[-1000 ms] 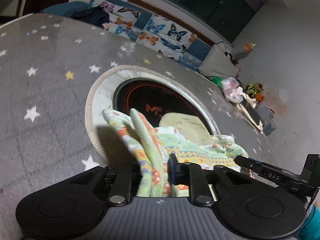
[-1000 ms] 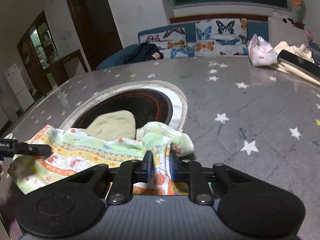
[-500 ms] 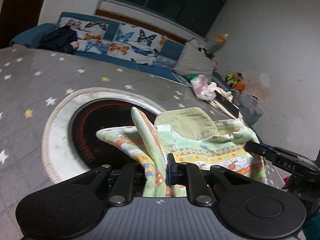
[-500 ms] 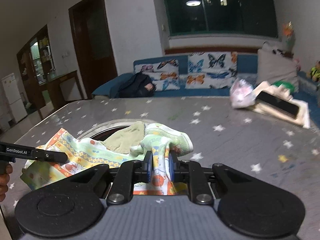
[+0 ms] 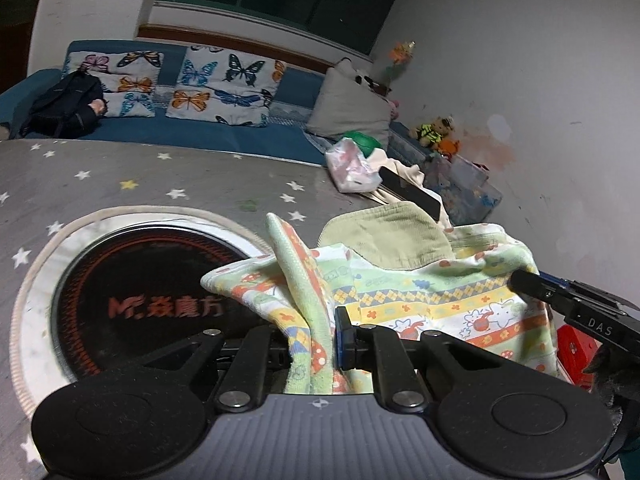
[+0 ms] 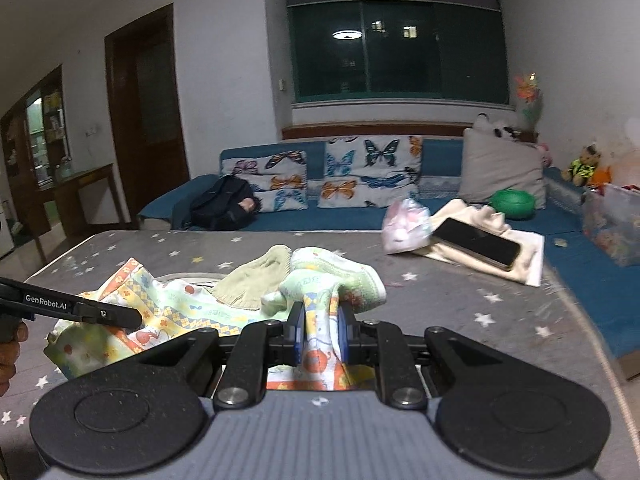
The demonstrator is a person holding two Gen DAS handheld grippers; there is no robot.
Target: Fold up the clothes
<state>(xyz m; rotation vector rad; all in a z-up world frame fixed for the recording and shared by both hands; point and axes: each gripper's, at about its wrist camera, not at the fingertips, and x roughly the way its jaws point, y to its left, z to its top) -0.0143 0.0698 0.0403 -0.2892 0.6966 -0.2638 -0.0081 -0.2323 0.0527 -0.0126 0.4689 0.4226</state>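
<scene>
Two tools, one garment: I have both clamped on the patterned cloth, held above the surface.

My left tool (image 5: pixel 322 336) pinches a bunched fold of the printed garment (image 5: pixel 432 300) between closed pads; my right tool (image 6: pixel 319 334) grips another fold of the same garment (image 6: pixel 180 304) likewise. The cloth spans between the two, with its plain olive-green lining (image 6: pixel 252 280) turned upward at the middle. It hangs over the near half of the star-printed grey surface (image 6: pixel 460 304), beside the round black cooktop inset (image 5: pixel 140 280). At the far right corner of the surface lie a pink plastic bag (image 6: pixel 404 226) and a phone (image 6: pixel 476 242) on cream cloth (image 6: pixel 524 256).
</scene>
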